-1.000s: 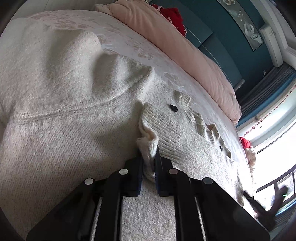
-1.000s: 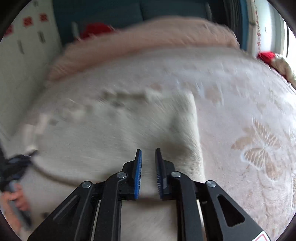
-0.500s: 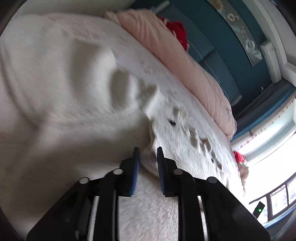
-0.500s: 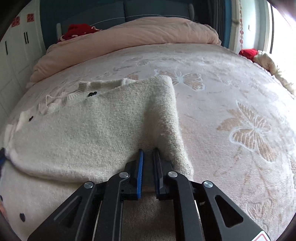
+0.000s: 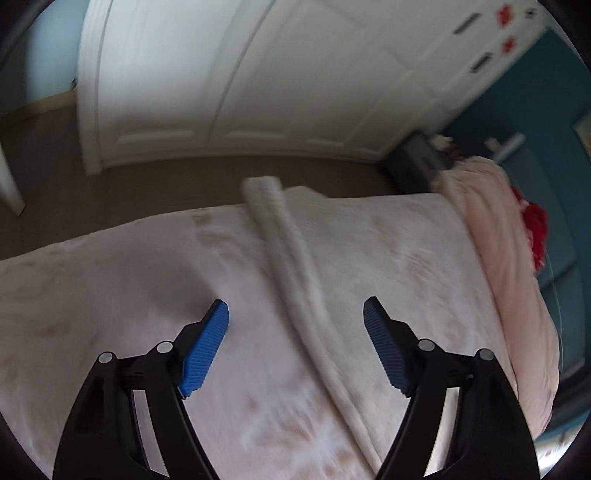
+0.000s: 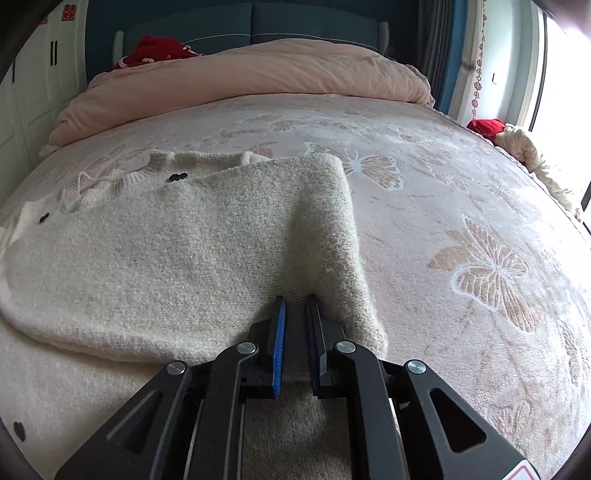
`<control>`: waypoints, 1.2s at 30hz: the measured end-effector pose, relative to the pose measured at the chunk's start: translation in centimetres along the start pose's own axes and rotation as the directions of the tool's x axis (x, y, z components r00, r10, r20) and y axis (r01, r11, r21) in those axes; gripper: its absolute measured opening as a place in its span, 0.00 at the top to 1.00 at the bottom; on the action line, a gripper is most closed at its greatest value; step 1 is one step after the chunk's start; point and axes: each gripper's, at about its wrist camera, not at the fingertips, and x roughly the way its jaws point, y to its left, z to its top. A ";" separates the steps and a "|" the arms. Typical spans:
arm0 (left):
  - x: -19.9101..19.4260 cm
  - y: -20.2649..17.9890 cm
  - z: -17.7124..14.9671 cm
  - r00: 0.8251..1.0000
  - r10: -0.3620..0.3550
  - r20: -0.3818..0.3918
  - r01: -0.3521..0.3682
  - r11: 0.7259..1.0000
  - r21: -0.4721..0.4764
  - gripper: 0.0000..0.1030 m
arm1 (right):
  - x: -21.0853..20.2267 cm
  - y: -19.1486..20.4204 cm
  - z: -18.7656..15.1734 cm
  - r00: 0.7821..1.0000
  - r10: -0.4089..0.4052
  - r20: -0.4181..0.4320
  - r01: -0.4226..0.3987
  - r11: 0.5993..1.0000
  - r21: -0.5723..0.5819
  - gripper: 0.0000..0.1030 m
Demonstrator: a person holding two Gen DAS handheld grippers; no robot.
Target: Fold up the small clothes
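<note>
While the right gripper (image 6: 294,301) has its jaws pressed nearly together on the near edge of a cream knitted sweater (image 6: 177,258), the left gripper (image 5: 295,314) hangs over another part of the bed with its jaws opening, nothing caught between them; its blue ribbed pads (image 5: 205,350) stand wide apart above the pink bedspread (image 5: 110,295), and a long cream knitted sleeve (image 5: 291,266) runs diagonally across the spread beneath the gap, touching neither pad; that view is blurred, so finer detail of the sleeve cannot be told. In the right wrist view the sweater lies flat on the bedspread (image 6: 461,206), which is patterned with butterflies; a folded-over panel of the knit covers most of the garment, its far corner lying beside one butterfly motif; the ribbed collar (image 6: 199,162) and a small black button (image 6: 178,177) peek out past the fold's far edge, and another dark button (image 6: 44,218) shows near the left side; the fabric rises in a soft ridge from the pinched edge toward the far corner. A rumpled pink duvet (image 6: 258,74) lies across the head of the bed, with a red garment (image 6: 155,50) behind it against the dark teal headboard (image 6: 295,22). White wardrobe doors (image 5: 258,81) and a brown floor (image 5: 166,177) fill the top of the left wrist view.
</note>
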 end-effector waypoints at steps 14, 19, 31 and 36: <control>-10.2 -17.5 -7.2 0.924 -0.380 0.052 0.324 0.845 0.425 0.92 | 0.5 -1.4 -0.1 0.997 0.078 0.020 -0.080 0.994 0.072 0.91; -16.7 -27.2 -22.0 0.780 -0.568 -0.262 0.610 0.599 0.519 0.91 | 0.4 -1.5 -0.1 0.996 0.086 0.023 -0.088 0.993 0.078 0.91; -12.0 -19.2 -40.3 0.812 -0.403 -0.422 0.561 0.740 0.372 0.49 | 0.1 -2.9 -0.1 0.986 0.166 0.028 -0.168 0.977 0.134 0.91; -13.0 -15.7 -33.4 0.861 -0.424 -0.280 0.502 0.799 0.332 0.28 | -3.6 -2.9 0.9 0.965 0.247 0.082 -0.257 0.955 0.145 0.42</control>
